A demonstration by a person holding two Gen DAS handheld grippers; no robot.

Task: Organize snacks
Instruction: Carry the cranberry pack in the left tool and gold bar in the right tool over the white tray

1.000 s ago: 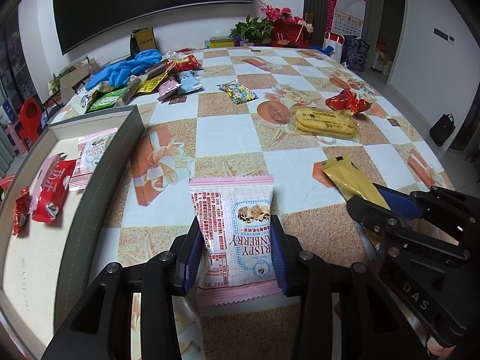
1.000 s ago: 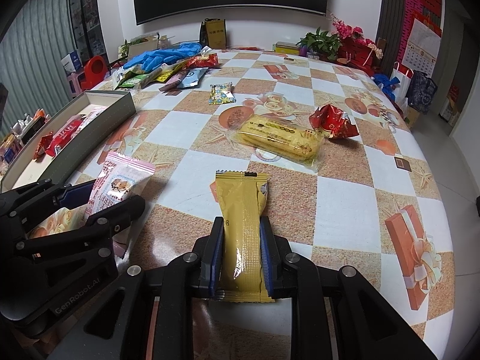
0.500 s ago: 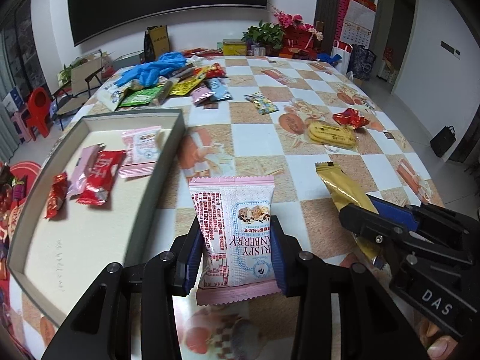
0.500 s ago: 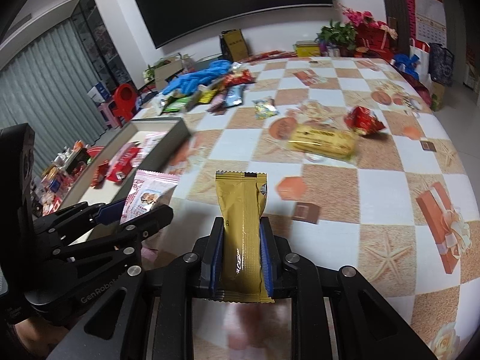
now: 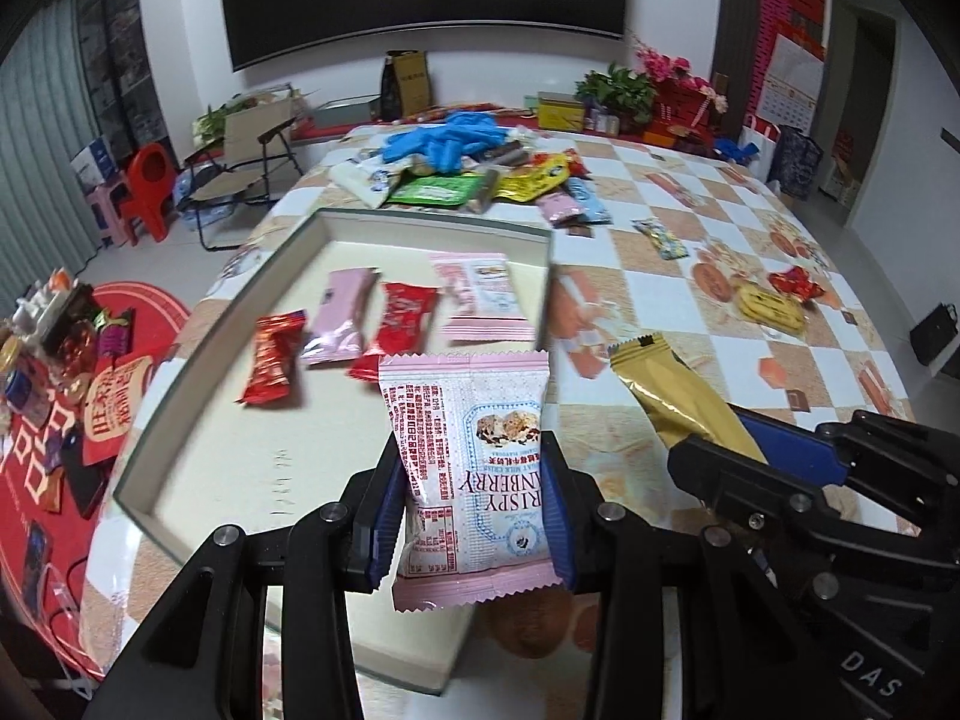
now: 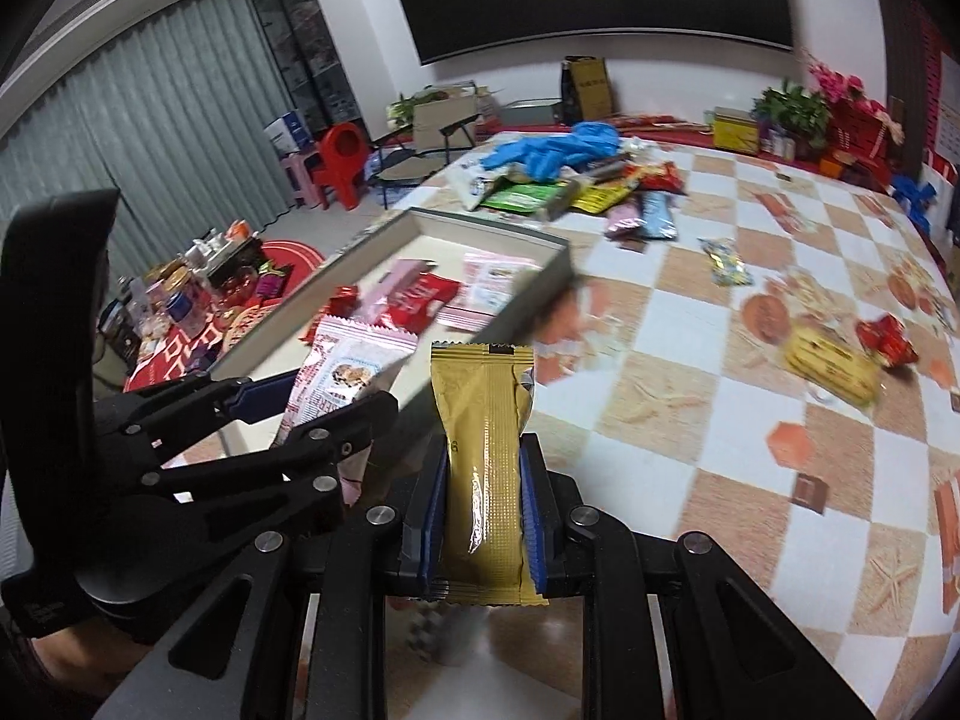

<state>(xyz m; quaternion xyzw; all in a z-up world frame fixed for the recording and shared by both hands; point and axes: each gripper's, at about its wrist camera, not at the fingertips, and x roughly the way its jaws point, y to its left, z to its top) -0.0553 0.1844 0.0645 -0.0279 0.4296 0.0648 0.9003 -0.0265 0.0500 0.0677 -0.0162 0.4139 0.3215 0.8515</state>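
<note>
The shallow rectangular grey-walled tray [image 5: 198,360] with a cream floor sits on a table covered by a checked tan-and-white cloth [image 5: 690,276], and everything else is placed here relative to it. The left gripper [image 5: 474,510] pinches a pink-and-white cranberry crisp packet [image 5: 468,450] between its blue pads, holding the packet upright above the tray's near end, clear of the floor. The right gripper [image 6: 483,516] is clamped on a long gold foil snack packet [image 6: 483,456], which stands upright just outside the tray's right wall, over the cloth; from the left wrist view the same gold packet [image 5: 678,396] angles up beside the tray's right side. On the tray floor, toward its far end, lie four packets in a loose row: a small red wrapper [image 5: 273,357], a pale pink bar [image 5: 339,324], a larger red packet [image 5: 399,330] and a flat pink-and-white packet [image 5: 483,294] against the right wall. Beyond the far wall of the tray lies a heap of mixed snack bags [image 5: 480,186] topped by blue rubber gloves [image 5: 450,141]. Well to the right of the tray, on the cloth, rest a yellow biscuit pack [image 5: 771,309] and a crumpled red wrapper [image 5: 795,285], near each other.
</note>
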